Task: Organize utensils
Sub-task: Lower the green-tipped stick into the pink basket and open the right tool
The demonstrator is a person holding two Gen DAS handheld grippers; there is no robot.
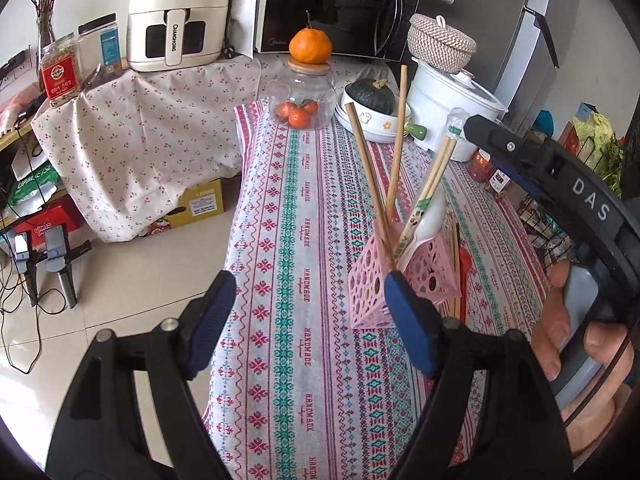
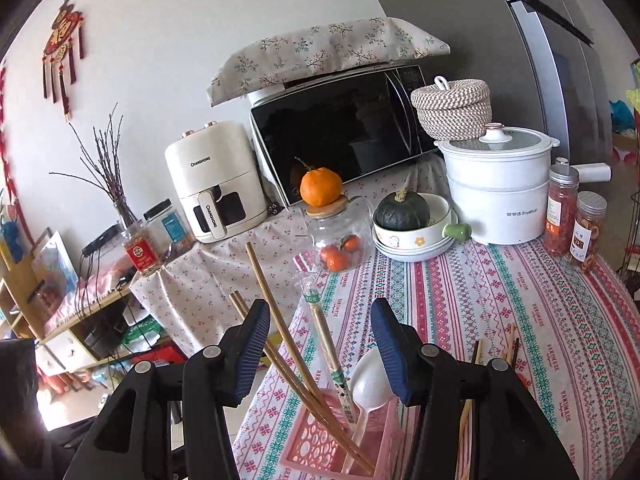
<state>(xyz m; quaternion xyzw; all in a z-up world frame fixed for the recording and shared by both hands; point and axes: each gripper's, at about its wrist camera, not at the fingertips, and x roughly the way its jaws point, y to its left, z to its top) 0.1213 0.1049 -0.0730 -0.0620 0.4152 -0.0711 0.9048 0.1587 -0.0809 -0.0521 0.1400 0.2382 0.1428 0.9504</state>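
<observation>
- Left gripper (image 1: 308,300): jaws spread wide and gripping nothing. Its blue pads (image 1: 212,312) sit in the lower centre of the left wrist view, above the patterned tablecloth (image 1: 304,208); the right-hand pad overlaps the near edge of the pink utensil holder (image 1: 370,284).
- Right gripper (image 2: 320,334): jaws spread wide and gripping nothing, positioned directly above the pink utensil holder (image 2: 316,448) at the bottom centre of the right wrist view.
- Holder contents: two plain wooden chopsticks (image 1: 366,176) leaning apart, a wrapped chopstick pair (image 1: 434,176) with a printed sleeve, and a white plastic spoon (image 1: 430,220). All stand tilted in the holder.
- Beside the holder, lower right of the left wrist view: further chopsticks (image 1: 456,256) and a red utensil (image 1: 464,268) lie flat on the cloth.
- Right-hand device body and the person's hand (image 1: 560,320) fill the right edge of the left wrist view.
- Upper centre: glass jar (image 1: 302,98) containing small oranges, with a tangerine (image 1: 310,45) on its lid.
- Just right of the jar: bowl (image 1: 376,122) holding a dark green squash (image 1: 370,96); white electric pot (image 1: 452,108) behind it.
- Background, top of frame: air fryer (image 1: 178,16) and microwave (image 1: 336,8).
</observation>
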